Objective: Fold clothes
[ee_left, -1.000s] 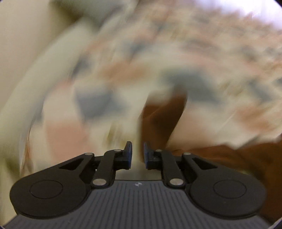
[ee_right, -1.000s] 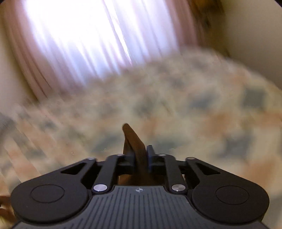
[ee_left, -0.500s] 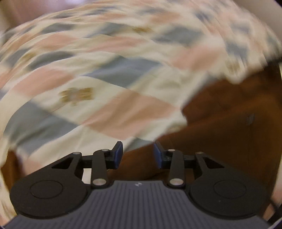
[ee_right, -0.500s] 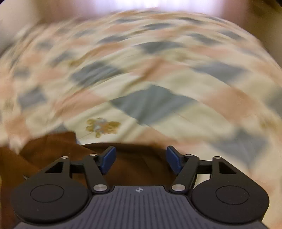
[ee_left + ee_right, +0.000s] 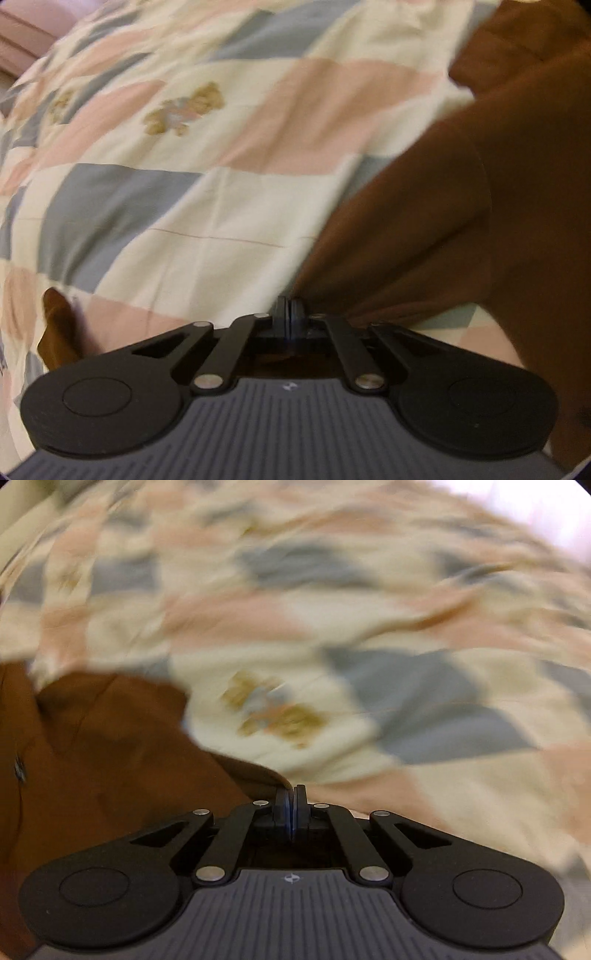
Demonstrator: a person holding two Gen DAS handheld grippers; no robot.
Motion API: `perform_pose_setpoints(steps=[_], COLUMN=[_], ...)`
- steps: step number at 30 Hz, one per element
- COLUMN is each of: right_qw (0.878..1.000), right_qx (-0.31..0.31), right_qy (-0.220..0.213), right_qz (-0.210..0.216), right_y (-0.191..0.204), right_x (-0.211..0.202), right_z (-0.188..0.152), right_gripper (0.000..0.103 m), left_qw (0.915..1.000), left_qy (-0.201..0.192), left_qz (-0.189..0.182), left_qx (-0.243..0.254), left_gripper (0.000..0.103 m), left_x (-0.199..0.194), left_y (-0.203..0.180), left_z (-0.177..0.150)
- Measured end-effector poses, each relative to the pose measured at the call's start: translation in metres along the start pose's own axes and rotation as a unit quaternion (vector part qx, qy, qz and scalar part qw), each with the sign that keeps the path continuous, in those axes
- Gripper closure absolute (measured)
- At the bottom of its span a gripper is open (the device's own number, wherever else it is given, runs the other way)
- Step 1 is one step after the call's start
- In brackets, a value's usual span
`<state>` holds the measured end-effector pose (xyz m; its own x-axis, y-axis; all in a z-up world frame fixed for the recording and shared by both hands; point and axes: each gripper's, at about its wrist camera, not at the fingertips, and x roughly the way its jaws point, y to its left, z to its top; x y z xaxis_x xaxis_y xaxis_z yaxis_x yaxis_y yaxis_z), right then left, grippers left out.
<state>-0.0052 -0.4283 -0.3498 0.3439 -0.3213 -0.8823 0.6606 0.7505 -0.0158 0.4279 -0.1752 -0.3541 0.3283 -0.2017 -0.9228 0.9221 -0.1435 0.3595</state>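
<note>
A brown garment [image 5: 461,206] lies on a patchwork bedspread [image 5: 207,155]. In the left wrist view it fills the right side and runs down to my left gripper [image 5: 290,310], whose jaws are closed on its edge. A small brown piece [image 5: 55,332] shows at the lower left. In the right wrist view the brown garment [image 5: 92,760] fills the lower left, and my right gripper [image 5: 291,801] has its jaws closed on a corner of it. That view is blurred.
The bedspread [image 5: 369,627] has cream, pink and grey-blue squares with teddy bear prints [image 5: 184,109]. A pink curtain or pillow [image 5: 33,22] shows at the far upper left. Bright window light [image 5: 546,502] is at the upper right.
Half a second ago both grippers were open over the brown garment. Now both have shut on its edge. Both cameras have swung across the bed.
</note>
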Motion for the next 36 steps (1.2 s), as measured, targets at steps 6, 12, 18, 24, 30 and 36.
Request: perform_pose_setpoints(steps=[6, 12, 18, 24, 30, 36], right_qw=[0.95, 0.927, 0.959, 0.981, 0.981, 0.98], right_qx=[0.169, 0.289, 0.279, 0.174, 0.119, 0.114], right_qy=[-0.112, 0.016, -0.016, 0.012, 0.048, 0.039], right_qz=[-0.237, -0.237, -0.049, 0.088, 0.145, 0.157], right_y=[-0.066, -0.116, -0.086, -0.037, -0.012, 0.002], right_x=[-0.139, -0.156, -0.09, 0.016, 0.061, 0.023], right_z=[-0.036, -0.088, -0.068, -0.016, -0.015, -0.04], right_gripper=[0.103, 0.028, 0.024, 0.016, 0.076, 0.096], left_qw=[0.9982, 0.9816, 0.9876, 0.9942, 0.9922, 0.9854], left_qy=[-0.019, -0.078, -0.099, -0.047, -0.058, 0.053], left_qz=[0.027, -0.102, -0.106, -0.095, -0.11, -0.149], left_qx=[-0.05, -0.141, -0.06, -0.016, -0.008, 0.062], left_gripper=[0.102, 0.073, 0.059, 0.103, 0.103, 0.103], left_x=[-0.034, -0.089, -0.052, -0.008, -0.058, -0.07], left_y=[-0.001, 0.015, 0.001, -0.023, -0.057, -0.127], left_z=[-0.011, 0.005, 0.057, 0.029, -0.029, -0.107])
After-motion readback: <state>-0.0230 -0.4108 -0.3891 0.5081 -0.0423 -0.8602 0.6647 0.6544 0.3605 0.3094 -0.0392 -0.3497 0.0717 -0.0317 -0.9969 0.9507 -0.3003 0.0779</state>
